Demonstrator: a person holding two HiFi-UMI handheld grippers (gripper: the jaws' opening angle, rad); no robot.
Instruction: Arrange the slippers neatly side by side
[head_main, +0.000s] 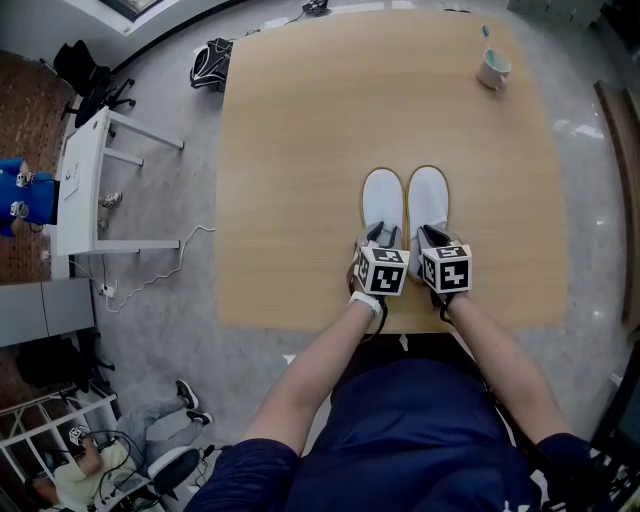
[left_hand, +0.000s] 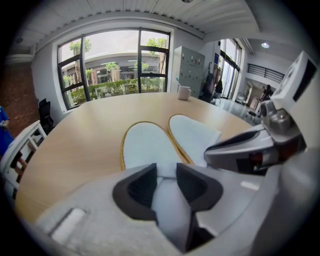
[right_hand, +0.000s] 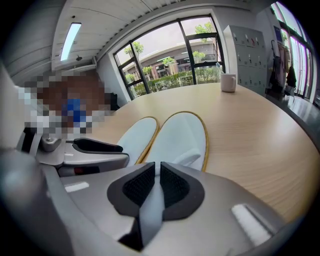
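Two white slippers with yellow-edged soles lie side by side, toes away from me, on the wooden table (head_main: 300, 150). My left gripper (head_main: 378, 237) is at the heel of the left slipper (head_main: 383, 198). In the left gripper view the white heel fabric fills the gap between the black pads (left_hand: 142, 186) of that gripper (left_hand: 167, 184), which is shut on the left slipper (left_hand: 145, 147). My right gripper (head_main: 432, 238) is at the heel of the right slipper (head_main: 428, 196). In the right gripper view this gripper (right_hand: 157, 184) pinches a thin fold of the right slipper (right_hand: 180, 137).
A white mug (head_main: 493, 70) stands at the table's far right corner. The near table edge runs just under both grippers. On the floor to the left are a white desk (head_main: 85, 180) and a dark bag (head_main: 210, 62).
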